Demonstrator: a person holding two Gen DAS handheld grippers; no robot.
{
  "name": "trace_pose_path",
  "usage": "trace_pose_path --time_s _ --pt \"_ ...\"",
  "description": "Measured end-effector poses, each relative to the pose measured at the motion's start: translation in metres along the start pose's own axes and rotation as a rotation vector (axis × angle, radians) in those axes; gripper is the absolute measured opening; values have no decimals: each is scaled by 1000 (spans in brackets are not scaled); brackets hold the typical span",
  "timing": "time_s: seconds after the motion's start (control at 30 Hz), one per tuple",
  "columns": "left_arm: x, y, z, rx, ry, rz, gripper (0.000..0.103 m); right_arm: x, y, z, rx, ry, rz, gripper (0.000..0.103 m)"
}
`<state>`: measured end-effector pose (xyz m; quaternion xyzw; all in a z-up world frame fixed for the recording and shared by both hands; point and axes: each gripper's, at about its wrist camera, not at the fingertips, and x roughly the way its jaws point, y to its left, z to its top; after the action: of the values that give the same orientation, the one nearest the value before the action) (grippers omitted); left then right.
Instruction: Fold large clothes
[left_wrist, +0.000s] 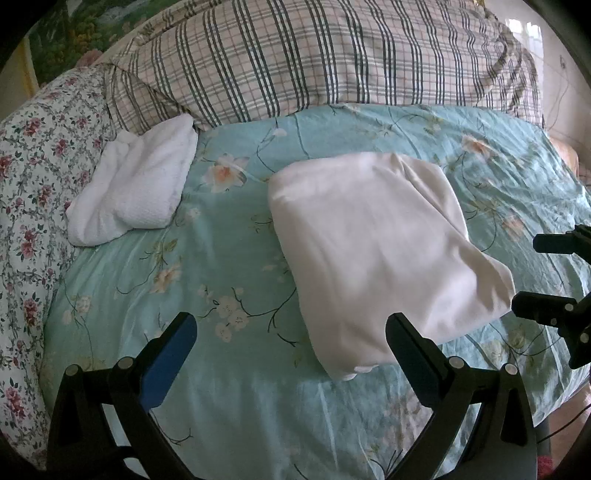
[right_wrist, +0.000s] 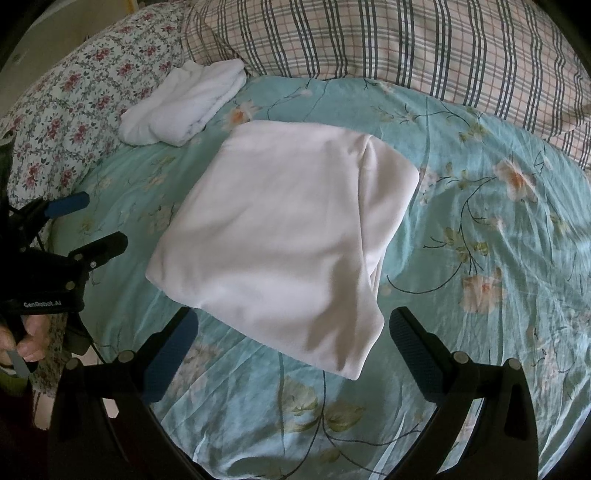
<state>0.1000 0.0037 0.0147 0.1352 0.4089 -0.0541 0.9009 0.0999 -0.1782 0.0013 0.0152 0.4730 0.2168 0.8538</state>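
Note:
A white garment (left_wrist: 376, 251) lies folded into a thick rectangle on the teal floral bedsheet (left_wrist: 221, 406); it also shows in the right wrist view (right_wrist: 280, 236). My left gripper (left_wrist: 291, 328) is open and empty, just short of the garment's near corner; in the right wrist view it (right_wrist: 98, 221) sits left of the garment. My right gripper (right_wrist: 293, 328) is open and empty at the garment's near edge; in the left wrist view it (left_wrist: 528, 277) sits at the garment's right corner.
A second folded white cloth (left_wrist: 136, 184) lies at the back left, also in the right wrist view (right_wrist: 184, 107). A plaid quilt (left_wrist: 314, 62) is piled along the back. A floral pillow (left_wrist: 33, 166) lies on the left.

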Motion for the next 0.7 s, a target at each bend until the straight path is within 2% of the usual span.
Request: trace_pose_path --time_s 0.7 --pt "4 -2 3 6 9 4 102 2 -4 6 7 -3 2 103"
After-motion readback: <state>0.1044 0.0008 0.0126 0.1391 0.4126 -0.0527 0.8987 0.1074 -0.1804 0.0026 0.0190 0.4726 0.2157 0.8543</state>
